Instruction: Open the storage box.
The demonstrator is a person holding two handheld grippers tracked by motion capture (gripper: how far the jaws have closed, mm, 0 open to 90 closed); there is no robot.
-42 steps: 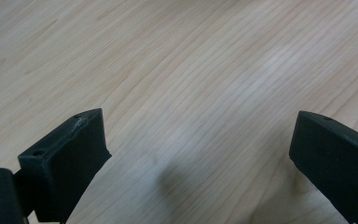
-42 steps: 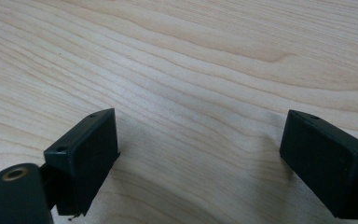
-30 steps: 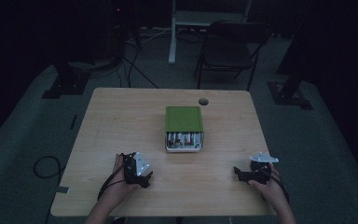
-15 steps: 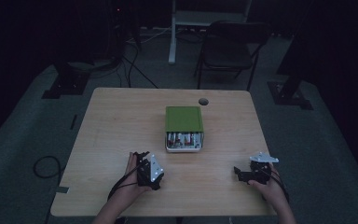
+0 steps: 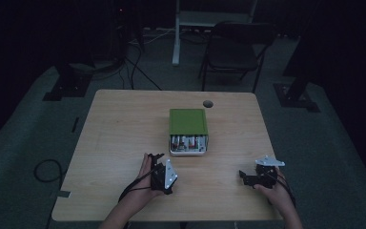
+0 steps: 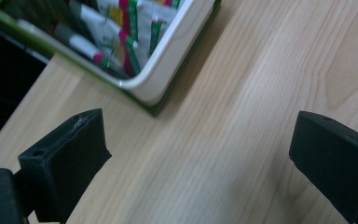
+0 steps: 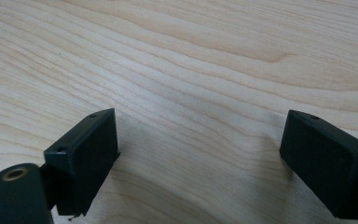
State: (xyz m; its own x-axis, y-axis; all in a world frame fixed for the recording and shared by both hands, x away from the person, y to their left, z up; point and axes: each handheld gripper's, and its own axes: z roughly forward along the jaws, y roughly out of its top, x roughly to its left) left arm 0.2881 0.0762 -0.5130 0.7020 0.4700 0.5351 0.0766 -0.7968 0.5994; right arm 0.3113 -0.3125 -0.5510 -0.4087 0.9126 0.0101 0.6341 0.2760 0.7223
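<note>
Item 1. Left tongs (image 5: 158, 160), near edge of the counter (image 5: 124, 124), left of centre. Held in the person's left hand (image 5: 145, 183), grey three-cornered plate on top, black cable trailing back along the forearm. Released: in the left gripper view the two black jaws stand wide apart with bare wood between them, grasping nothing. Pointed toward the box, near it but not touching.

Item 2. Right tongs (image 5: 244, 177), near edge of the counter, right side, well apart from the left tongs. Held in the person's right hand (image 5: 274, 188), grey plate on top. Released: in the right gripper view (image 7: 198, 154) the jaws are spread over plain wood grain, nothing held. Jaws point leftward across the counter.

Item 3. Box (image 5: 188, 131), middle of the counter, just beyond the left tongs. Green lid (image 5: 187, 121) covers the far part; a white tray (image 5: 188, 151) shows at the near end, open to view.

Item 4. Sachets (image 6: 121, 32), inside the white tray (image 6: 168, 65). White wrappers with green and red markings, lying packed side by side; count cannot be told.

Item 5. Round hole (image 5: 208, 103) in the counter top, beyond the box, near the far edge.

Item 6. Dark folding chair (image 5: 236, 50) on the floor beyond the counter.
</note>
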